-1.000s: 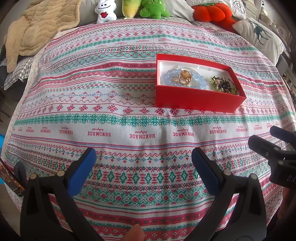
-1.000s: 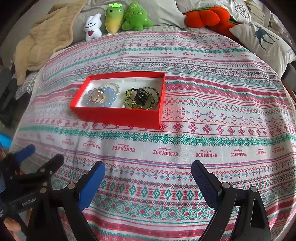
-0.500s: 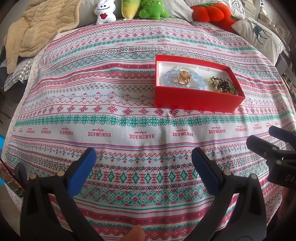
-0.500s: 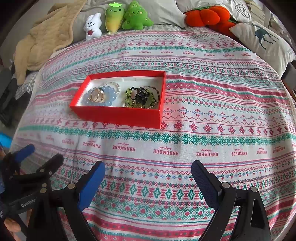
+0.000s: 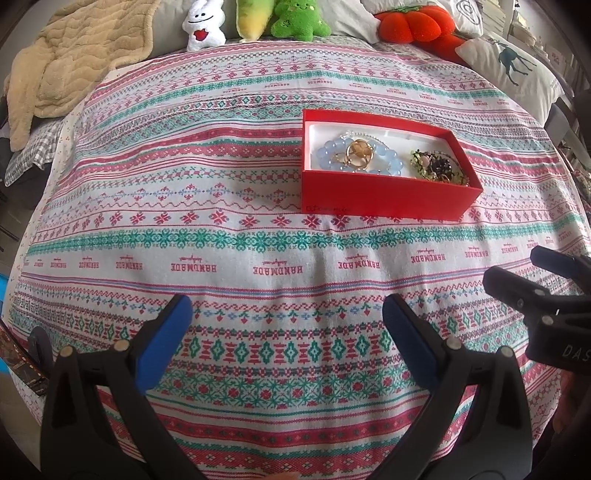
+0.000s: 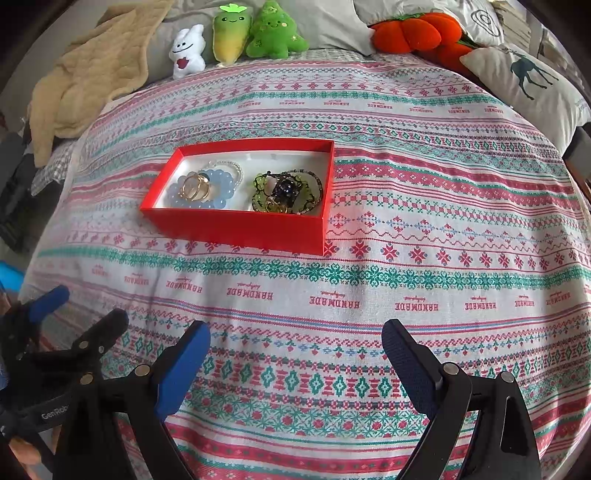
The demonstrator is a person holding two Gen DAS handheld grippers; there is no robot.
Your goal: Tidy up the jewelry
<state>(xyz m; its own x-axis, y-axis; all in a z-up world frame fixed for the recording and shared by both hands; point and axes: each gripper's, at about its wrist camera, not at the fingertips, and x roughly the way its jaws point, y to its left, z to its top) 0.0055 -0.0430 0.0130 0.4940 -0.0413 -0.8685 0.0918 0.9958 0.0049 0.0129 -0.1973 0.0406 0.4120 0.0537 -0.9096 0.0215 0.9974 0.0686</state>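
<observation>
A red box with a white lining sits on the patterned bedspread. Inside lie a pale blue bead bracelet with gold rings on it, and a dark green and black tangle of jewelry. My left gripper is open and empty, low over the cloth, well short of the box. My right gripper is open and empty too, nearer the bed's front edge. Each gripper shows at the edge of the other's view.
Plush toys, an orange pumpkin cushion and a deer pillow line the far side of the bed. A beige blanket lies at the far left. The bedspread drops off at the left and front edges.
Both views have shifted slightly; the box sits a little lower and nearer in frame. Both grippers stay open and empty.
</observation>
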